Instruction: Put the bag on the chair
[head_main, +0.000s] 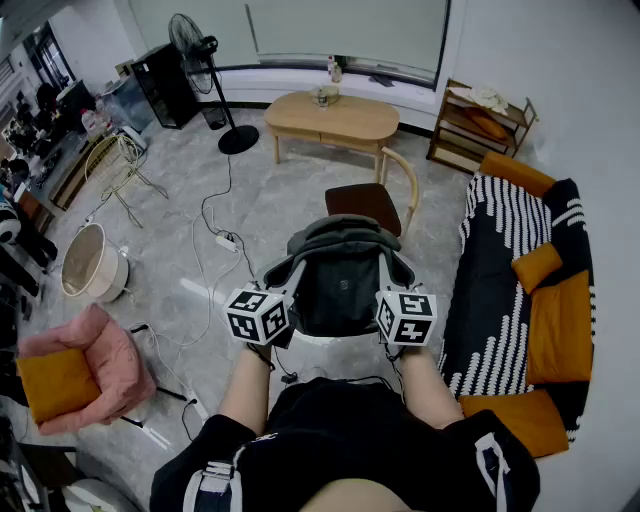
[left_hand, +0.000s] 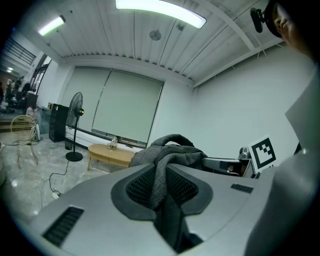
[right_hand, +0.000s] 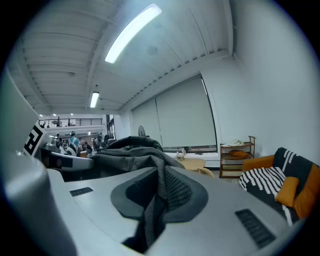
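Observation:
A dark grey backpack (head_main: 340, 275) hangs in the air in front of me, held up from both sides. My left gripper (head_main: 284, 290) is shut on its left edge; the grey fabric (left_hand: 162, 192) runs pinched between the jaws. My right gripper (head_main: 388, 290) is shut on the right edge, with the cloth (right_hand: 152, 200) squeezed between its pads. The chair (head_main: 372, 203), with a brown seat and a curved light wooden arm, stands on the floor just beyond the bag. The bag's top handle (left_hand: 172, 139) shows above the jaws.
A light wooden coffee table (head_main: 332, 118) stands beyond the chair. A striped sofa with orange cushions (head_main: 525, 290) runs along the right. A floor fan (head_main: 205, 60), cables (head_main: 215, 240), a white basket (head_main: 88, 262) and a pink seat (head_main: 75, 365) lie to the left.

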